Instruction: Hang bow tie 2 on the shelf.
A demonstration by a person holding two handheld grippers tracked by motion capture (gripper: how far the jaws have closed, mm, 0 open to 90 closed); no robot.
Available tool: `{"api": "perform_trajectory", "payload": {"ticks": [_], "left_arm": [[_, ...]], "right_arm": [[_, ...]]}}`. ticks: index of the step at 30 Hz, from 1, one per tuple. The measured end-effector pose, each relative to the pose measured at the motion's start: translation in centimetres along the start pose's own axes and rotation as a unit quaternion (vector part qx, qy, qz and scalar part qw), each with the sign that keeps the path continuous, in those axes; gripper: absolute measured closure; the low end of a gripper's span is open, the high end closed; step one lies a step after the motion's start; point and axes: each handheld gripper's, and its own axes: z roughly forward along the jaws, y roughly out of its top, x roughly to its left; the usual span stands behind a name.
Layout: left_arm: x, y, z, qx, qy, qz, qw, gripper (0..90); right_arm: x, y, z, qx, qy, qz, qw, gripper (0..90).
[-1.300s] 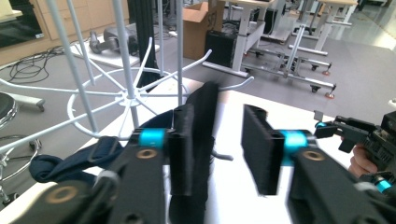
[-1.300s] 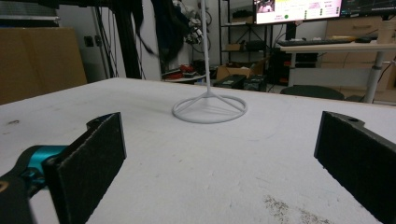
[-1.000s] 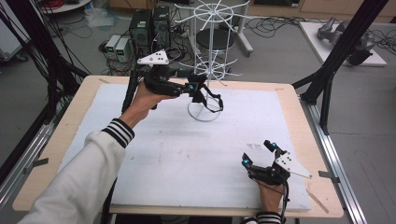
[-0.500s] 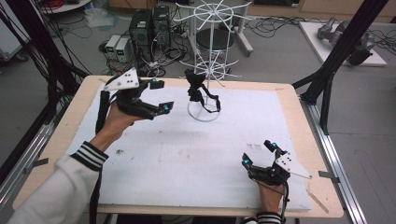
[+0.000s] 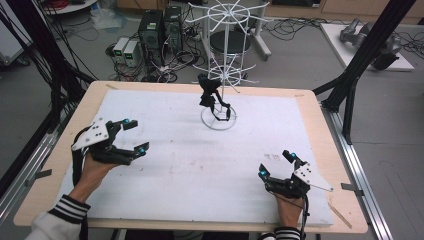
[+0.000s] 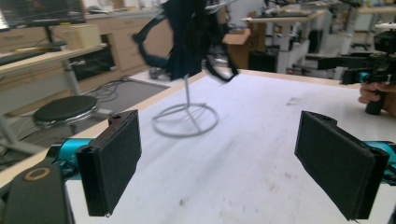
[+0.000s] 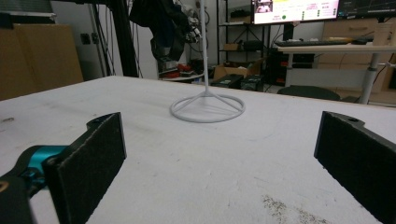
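A white wire stand with a round ring foot (image 5: 218,119) is set near the far middle of the pale wooden table with a white sheet on top (image 5: 165,175). A small black cloth thing with thin dark straps (image 5: 209,95) is hung on a low arm of the stand, above the ring foot and off the table. In the left tool view the same black cloth thing (image 6: 187,37) is seen hanging over the ring foot (image 6: 186,120), a bit blurred, straight ahead between the two black pads. The left tool (image 5: 134,136) is held low at the left side of the table, well apart from the stand, with a grey three-cornered plate on top. Its jaws have just been opening and are now spread wide, and nothing is held between them. The right tool (image 5: 276,164) is held low at the near right side of the table, also well apart from the stand. Its jaws are spread wide too, and nothing is held between them. In the right tool view the white ring foot (image 7: 207,108) is seen far ahead on the white sheet, and the dark cloth (image 7: 161,21) is seen hanging high up to the left of the thin white pole. A striped cuff is worn at each wrist.
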Motion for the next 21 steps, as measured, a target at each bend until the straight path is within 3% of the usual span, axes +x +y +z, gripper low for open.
{"api": "perform_trajectory", "payload": {"ticks": [5, 11, 17, 21], "left_arm": [[-0.1, -2.8, -2.1, -0.01, 0.037, -0.018, 0.9991, 15.0], [-1.0, -4.7, -3.1, -0.022, 0.074, 0.003, 0.997, 15.0], [-1.3, -6.2, -3.3, -0.04, 0.087, -0.021, 0.9951, 14.9], [-1.3, -6.9, -3.3, -0.043, 0.098, -0.024, 0.9939, 14.9]], "right_arm": [[0.0, 0.0, 0.0, 0.001, -0.001, -0.005, 1.0, 1.4], [0.0, 0.0, 0.0, 0.002, -0.002, -0.004, 1.0, 1.4], [0.0, 0.0, 0.0, 0.001, -0.002, -0.002, 1.0, 1.4], [0.0, 0.0, 0.0, 0.001, -0.002, 0.001, 1.0, 1.4]]}}
